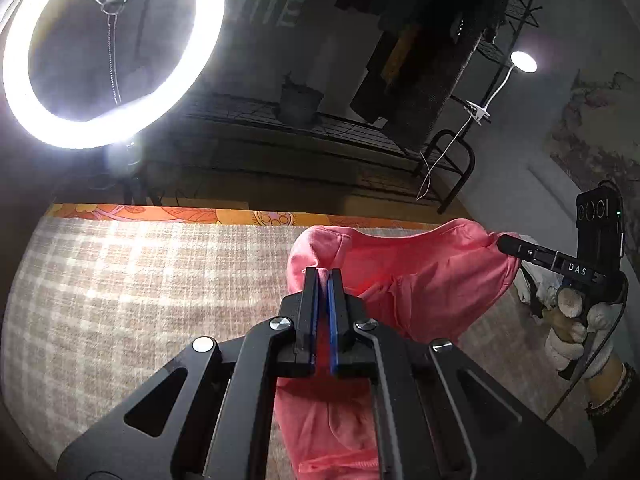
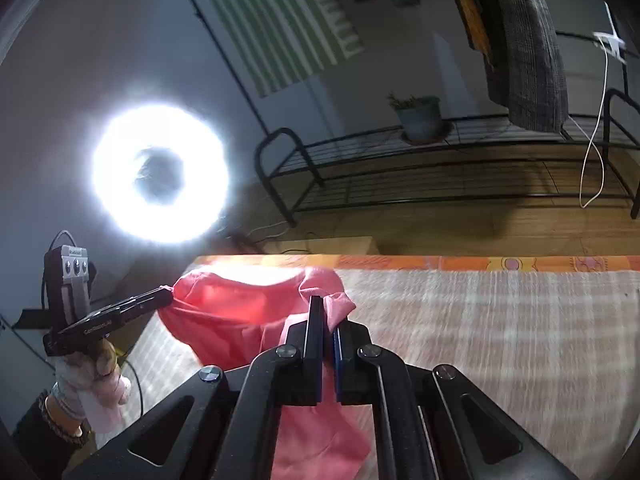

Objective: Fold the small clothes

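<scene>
A pink garment [image 1: 404, 276] hangs stretched above a beige checked blanket [image 1: 140, 276], lifted by two corners. The left gripper [image 1: 323, 276] has its jaws clamped on one corner; the right gripper [image 2: 325, 308] pinches the other, jaws nearly closed. A ring light [image 1: 112, 52] glares behind, near a black metal rack [image 2: 440, 168].

A bench [image 1: 140, 280] fills the lower view, covered by a beige-and-white checked cloth [image 2: 500, 340]. Along its far edge runs an orange floral-patterned strip [image 1: 168, 213]. The pink garment [image 1: 400, 272] hangs over the cloth; whether its lower folds rest on the surface cannot be told from either view.
</scene>
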`<state>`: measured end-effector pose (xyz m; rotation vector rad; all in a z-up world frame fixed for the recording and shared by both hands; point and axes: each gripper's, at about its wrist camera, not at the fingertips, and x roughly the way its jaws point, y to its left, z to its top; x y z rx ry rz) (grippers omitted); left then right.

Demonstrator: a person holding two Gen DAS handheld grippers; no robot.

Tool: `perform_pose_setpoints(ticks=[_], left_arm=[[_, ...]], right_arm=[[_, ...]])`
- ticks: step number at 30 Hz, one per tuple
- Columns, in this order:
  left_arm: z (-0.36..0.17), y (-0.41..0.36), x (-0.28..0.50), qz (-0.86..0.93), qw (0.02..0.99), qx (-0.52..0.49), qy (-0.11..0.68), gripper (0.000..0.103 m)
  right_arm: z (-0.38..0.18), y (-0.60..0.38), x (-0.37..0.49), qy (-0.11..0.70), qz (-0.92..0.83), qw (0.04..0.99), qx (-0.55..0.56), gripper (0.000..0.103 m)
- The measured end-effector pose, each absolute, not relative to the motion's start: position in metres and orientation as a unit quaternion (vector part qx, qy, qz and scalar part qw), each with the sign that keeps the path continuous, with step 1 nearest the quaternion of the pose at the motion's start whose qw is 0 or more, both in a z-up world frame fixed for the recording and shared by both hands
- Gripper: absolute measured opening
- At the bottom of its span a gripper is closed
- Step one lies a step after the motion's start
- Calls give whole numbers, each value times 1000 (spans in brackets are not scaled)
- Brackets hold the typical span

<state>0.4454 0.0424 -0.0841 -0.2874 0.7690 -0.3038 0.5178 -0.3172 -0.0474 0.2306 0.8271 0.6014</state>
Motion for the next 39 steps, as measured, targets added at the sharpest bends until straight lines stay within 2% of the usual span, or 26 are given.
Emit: perform_pose_setpoints(ticks=[12, 25, 27, 30, 31, 33, 34, 37, 38, 39], left_arm=[[-81, 33, 329, -147, 902, -114, 389, 2], [-126, 7, 233, -154, 883, -12, 443, 2], [-130, 5, 217, -161, 878, 7, 450, 2], [-129, 9, 193, -165, 872, 12, 460, 4], [-126, 13, 187, -163, 874, 6, 457, 7], [-122, 15, 185, -155, 880, 7, 449, 21], [-120, 14, 186, -148, 883, 11, 445, 34], [-117, 0, 199, -139, 891, 28, 432, 44], [-118, -6, 205, -136, 891, 45, 430, 54], [-120, -12, 211, -131, 891, 61, 431, 58]], right_arm=[[-27, -308, 377, 410, 304, 858, 60, 1], [-63, -296, 259, 433, 276, 855, -72, 1], [-66, -300, 246, 437, 273, 853, -85, 4], [-64, -309, 231, 446, 283, 845, -87, 12], [-61, -313, 226, 446, 284, 845, -85, 18], [-55, -318, 217, 436, 287, 850, -72, 27], [-53, -320, 215, 430, 291, 852, -65, 33], [-55, -310, 222, 426, 290, 855, -65, 47], [-57, -304, 219, 427, 293, 853, -69, 50], [-60, -297, 221, 430, 296, 849, -77, 52]])
